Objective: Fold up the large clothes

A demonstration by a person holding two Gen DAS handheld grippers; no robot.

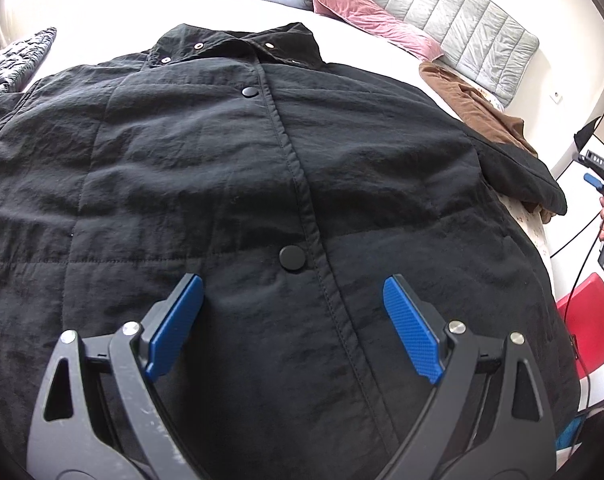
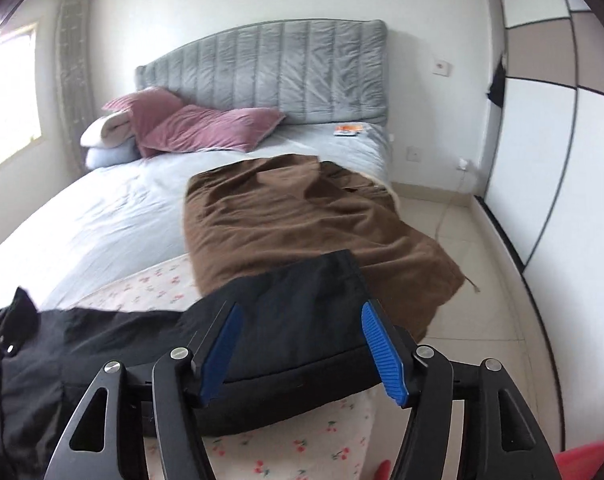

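A large black padded jacket lies flat, front up, on the bed, collar away from me and snaps down the placket. My left gripper is open and empty, low over the jacket's lower front, just below a black snap. The jacket's right sleeve stretches out over the bed edge. My right gripper is open, its blue pads either side of the sleeve's cuff end, not closed on it. The right gripper also shows at the left wrist view's edge.
A brown garment lies on the bed beyond the sleeve. Pink pillows and a grey padded headboard are at the far end. A floral sheet covers the bed edge. A red chair stands beside the bed, with tiled floor to the right.
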